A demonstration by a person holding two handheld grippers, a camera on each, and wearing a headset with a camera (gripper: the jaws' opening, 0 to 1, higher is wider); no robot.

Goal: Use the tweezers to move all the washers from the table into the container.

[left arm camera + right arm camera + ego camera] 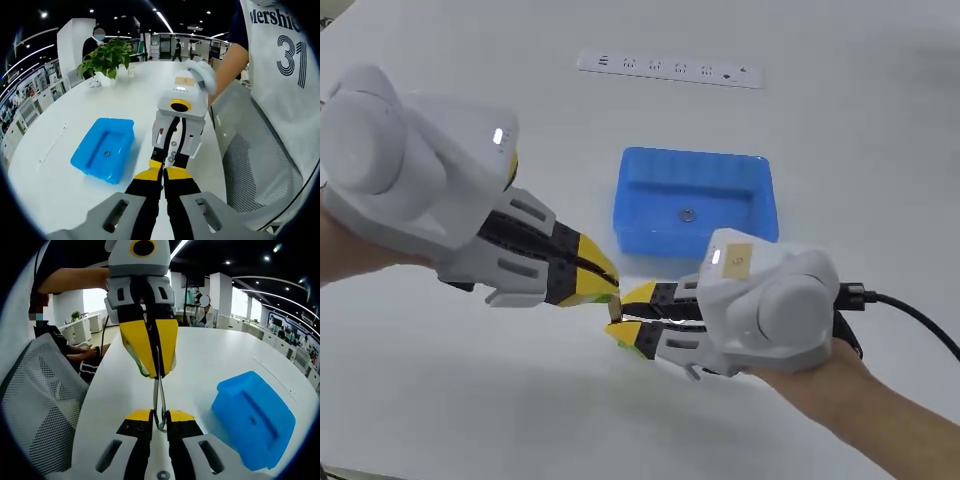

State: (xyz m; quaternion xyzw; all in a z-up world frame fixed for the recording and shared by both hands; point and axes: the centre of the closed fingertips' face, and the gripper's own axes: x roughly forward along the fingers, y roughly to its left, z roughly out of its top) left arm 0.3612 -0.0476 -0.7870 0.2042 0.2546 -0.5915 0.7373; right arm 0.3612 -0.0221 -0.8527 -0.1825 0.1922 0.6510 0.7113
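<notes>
Over the white table [440,400] my two grippers meet tip to tip, just in front of the blue container [695,205]. A thin pair of metal tweezers [159,400] runs between them. My left gripper [605,280] is shut on one end of the tweezers. My right gripper [160,416] is shut on the other end, and the left gripper [156,371] faces it from above. One washer [688,215] lies on the container's floor, also seen as a small washer [106,153] inside the blue container [102,150]. In the left gripper view my left gripper [163,175] points at the right gripper [169,159].
A white power strip [670,70] lies at the far side of the table, behind the container. A potted plant [106,59] stands further off on the table. A mesh chair [40,405] sits beside the table edge.
</notes>
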